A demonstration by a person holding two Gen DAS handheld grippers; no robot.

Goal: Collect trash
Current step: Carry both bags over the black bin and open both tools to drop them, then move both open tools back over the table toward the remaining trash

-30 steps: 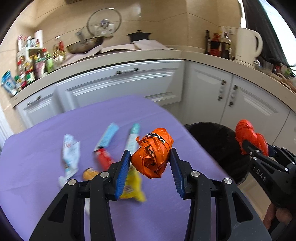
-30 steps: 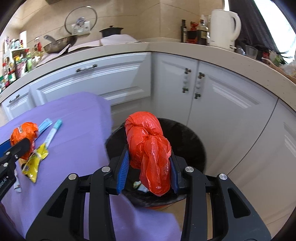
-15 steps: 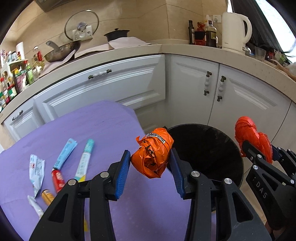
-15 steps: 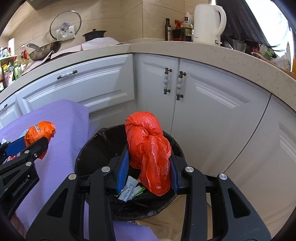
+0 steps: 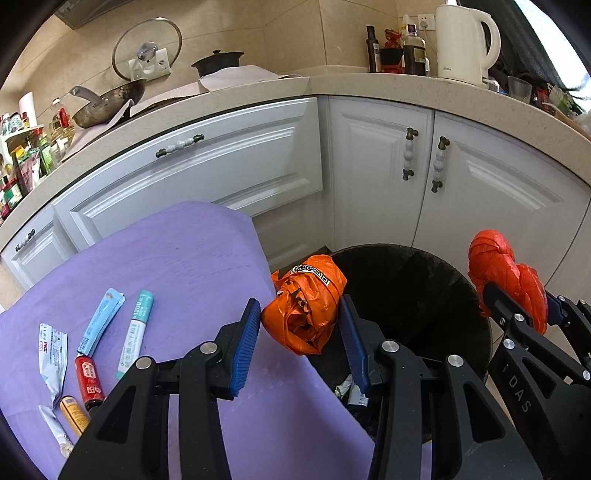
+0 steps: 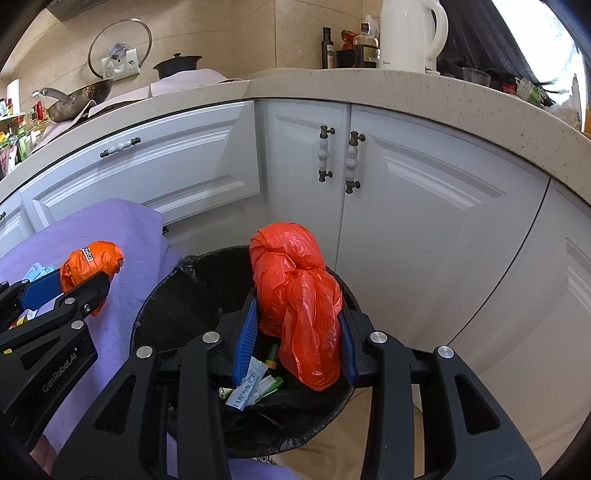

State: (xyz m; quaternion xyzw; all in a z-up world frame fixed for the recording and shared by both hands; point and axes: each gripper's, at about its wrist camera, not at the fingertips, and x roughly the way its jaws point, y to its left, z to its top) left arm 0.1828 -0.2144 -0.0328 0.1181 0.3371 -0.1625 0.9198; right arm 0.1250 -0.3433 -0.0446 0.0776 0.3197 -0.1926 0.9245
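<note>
Two handheld grippers, each pinching a crumpled plastic bag, at a black trash bin [image 6: 159,295].
Only the left view shows wrappers [image 5: 98,326] lying on the purple tablecloth [image 5: 177,258]; left gripper [image 5: 301,325] clamps an orange bag [image 5: 304,306] at the bin's edge. Right gripper [image 6: 295,321] squeezes a red bag [image 6: 295,288] above the bin.

White cabinets [image 6: 424,206] under a speckled counter [image 6: 406,83]; beige tiled wall [image 5: 295,33]; seemingly daylight at right.
</note>
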